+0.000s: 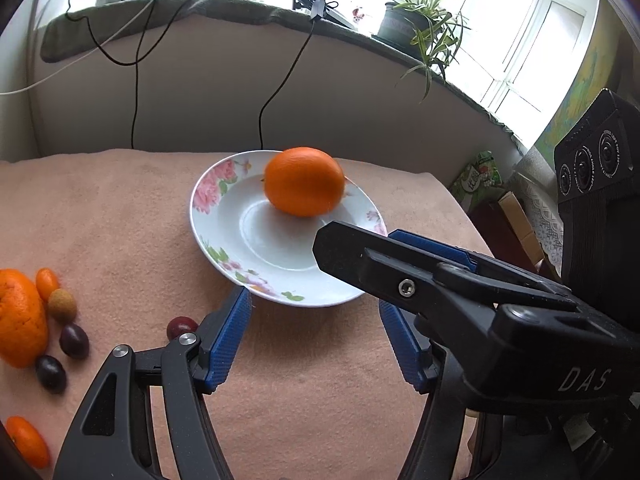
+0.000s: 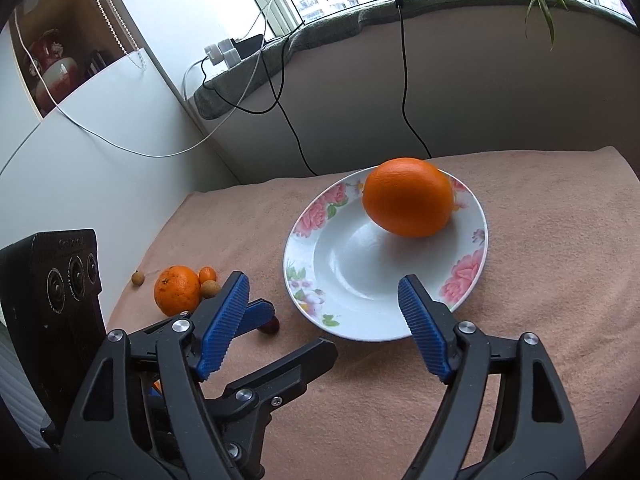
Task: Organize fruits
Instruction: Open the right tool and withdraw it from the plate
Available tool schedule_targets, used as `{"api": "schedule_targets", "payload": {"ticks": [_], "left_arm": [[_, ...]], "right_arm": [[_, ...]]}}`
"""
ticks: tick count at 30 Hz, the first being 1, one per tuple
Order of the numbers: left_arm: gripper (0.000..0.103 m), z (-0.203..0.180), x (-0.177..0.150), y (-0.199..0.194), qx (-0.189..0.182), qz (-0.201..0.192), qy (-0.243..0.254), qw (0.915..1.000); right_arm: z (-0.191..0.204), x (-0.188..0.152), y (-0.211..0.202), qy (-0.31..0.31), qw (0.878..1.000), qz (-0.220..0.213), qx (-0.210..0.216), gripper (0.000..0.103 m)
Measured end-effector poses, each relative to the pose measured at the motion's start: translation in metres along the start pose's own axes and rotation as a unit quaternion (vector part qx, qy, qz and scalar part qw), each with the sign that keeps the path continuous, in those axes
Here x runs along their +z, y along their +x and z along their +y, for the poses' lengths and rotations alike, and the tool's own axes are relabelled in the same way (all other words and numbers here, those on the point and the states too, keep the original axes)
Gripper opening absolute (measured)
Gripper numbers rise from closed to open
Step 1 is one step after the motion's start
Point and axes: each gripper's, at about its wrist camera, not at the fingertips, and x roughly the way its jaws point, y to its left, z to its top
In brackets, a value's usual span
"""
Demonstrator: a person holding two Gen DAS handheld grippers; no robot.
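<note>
A home room: spider plant (image 1: 424, 24) on the windowsill (image 1: 240, 6), chargers (image 2: 224, 52), a floral plate (image 2: 312, 280) on a blanketed bed (image 2: 540, 280).

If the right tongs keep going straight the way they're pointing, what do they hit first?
Most likely the near rim of the flowered plate, with the right tongs open and empty; the orange sits further back. Depth is hard to judge.

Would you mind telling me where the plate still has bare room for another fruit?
The plate is bare across its centre and near rim; only the large orange sits at its far side. The cloth to the plate's right is free. The fruit pile crowds the left.
</note>
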Motion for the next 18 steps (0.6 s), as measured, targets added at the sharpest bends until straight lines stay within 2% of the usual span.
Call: {"api": "schedule_targets", "payload": {"ticks": [6,18], "left_arm": [[0.071,0.001,-0.003,-0.005,0.002,-0.001,-0.003,1.0],[0.071,0.003,-0.009,-0.022,0.002,-0.013,-0.004,0.9999]], "right_arm": [[0.005,-0.004,-0.005,-0.006,1.0,-0.002,-0.005,0.083],[0.013,-0.011,-0.015,-0.005,1.0,-0.009,-0.01,0.084]]}}
